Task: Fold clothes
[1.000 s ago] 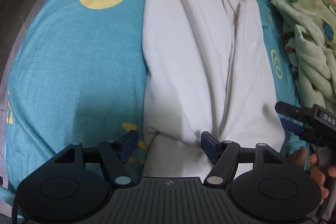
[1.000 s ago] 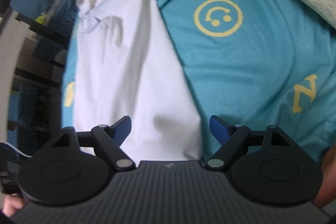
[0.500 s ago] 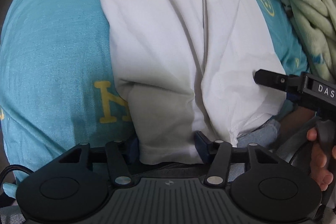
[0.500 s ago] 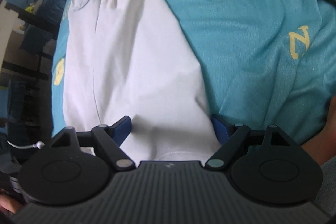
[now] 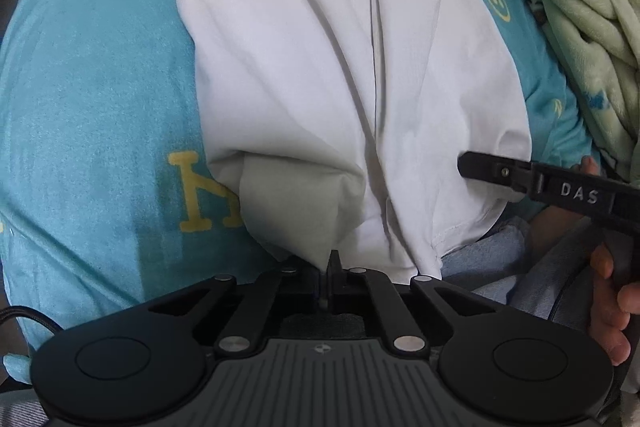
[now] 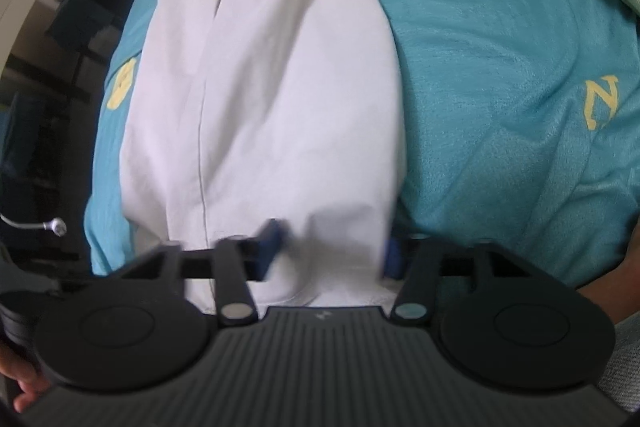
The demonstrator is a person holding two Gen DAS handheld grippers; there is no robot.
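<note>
A: What did the left wrist view show?

B: The left tool had its fingers pressed together, pinching a corner of the near hem of the long white cotton garment. That garment lay lengthwise down the middle of the bed, on the teal bedsheet with yellow smiley faces and letters, with a seam or fold running along its length. Its pinched corner was lifted and turned over, so a shaded underside faced the camera. A rumpled pale green fleece blanket lay at the right edge. The black side of the right tool reached in from the right over the garment's other near corner, a person's hand gripping its handle.

A: And the right wrist view?

B: The right tool stood spread, its blue-tipped fingers on either side of the garment's near hem, with cloth between them. The fingers looked blurred, and no grip on the cloth could be seen. The garment stretched away towards a bunched far end, with teal sheet on both sides.
</note>
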